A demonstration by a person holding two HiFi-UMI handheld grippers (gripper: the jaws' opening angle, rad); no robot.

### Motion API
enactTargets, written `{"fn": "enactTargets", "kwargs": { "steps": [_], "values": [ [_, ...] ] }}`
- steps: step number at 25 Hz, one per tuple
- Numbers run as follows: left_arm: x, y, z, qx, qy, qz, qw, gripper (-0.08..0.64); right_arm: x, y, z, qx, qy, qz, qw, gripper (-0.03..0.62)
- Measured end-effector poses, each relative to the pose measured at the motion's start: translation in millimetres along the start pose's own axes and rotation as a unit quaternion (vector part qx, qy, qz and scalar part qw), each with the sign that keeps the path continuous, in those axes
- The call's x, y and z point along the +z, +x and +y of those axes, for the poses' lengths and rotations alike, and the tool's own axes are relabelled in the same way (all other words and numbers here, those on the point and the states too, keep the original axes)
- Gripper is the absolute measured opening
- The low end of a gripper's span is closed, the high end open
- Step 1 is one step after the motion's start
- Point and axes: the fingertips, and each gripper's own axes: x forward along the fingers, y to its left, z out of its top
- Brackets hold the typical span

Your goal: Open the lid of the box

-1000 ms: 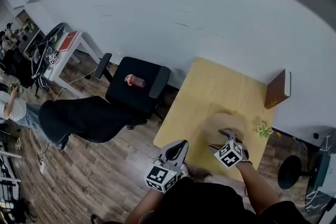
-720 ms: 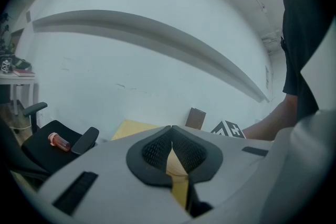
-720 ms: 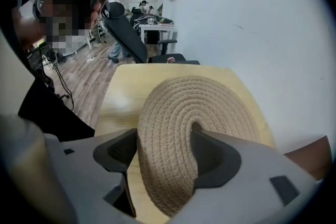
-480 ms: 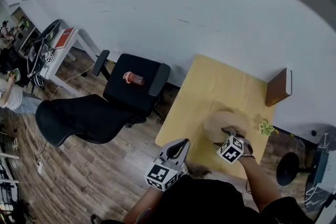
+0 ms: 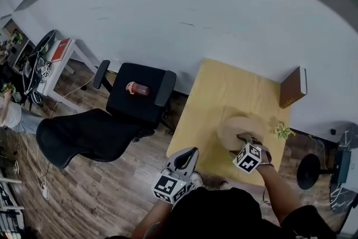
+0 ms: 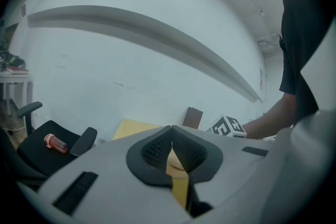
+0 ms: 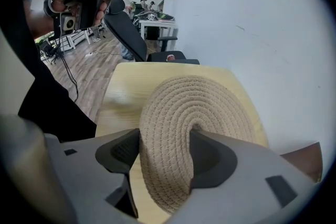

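Observation:
A round woven rope lid covers the box on the yellow table. My right gripper points steeply down at the lid's near edge. Its jaws have just been closing with the lid between them, and both pads press into the rope, which buckles between them. In the head view the lid lies just beyond the right gripper. The box's body under the lid is hidden. My left gripper hovers off the table's near left corner. Its pads meet and hold nothing.
A brown book leans on the wall at the table's far right, and a small green plant sits right of the lid. A black chair carrying a red bottle stands left of the table. A second black chair is nearer.
The right gripper has tipped further down over the lid's near edge. The left gripper has hardly shifted. The head view has swung slightly.

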Motion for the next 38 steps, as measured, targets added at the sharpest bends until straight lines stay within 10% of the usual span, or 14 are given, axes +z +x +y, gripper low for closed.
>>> {"fn": "enactTargets", "kwargs": {
  "steps": [13,38],
  "values": [
    [-1,23,-27,-0.037,0.014,0.003,0.9992,0.018,-12,-56,8,-0.040,0.004,-0.021,0.999,0.311],
    [-33,94,-133,-0.125,0.036,0.051,0.9902,0.018,-180,-82,48,-0.043,0.074,0.062,0.994,0.311]
  ]
}}
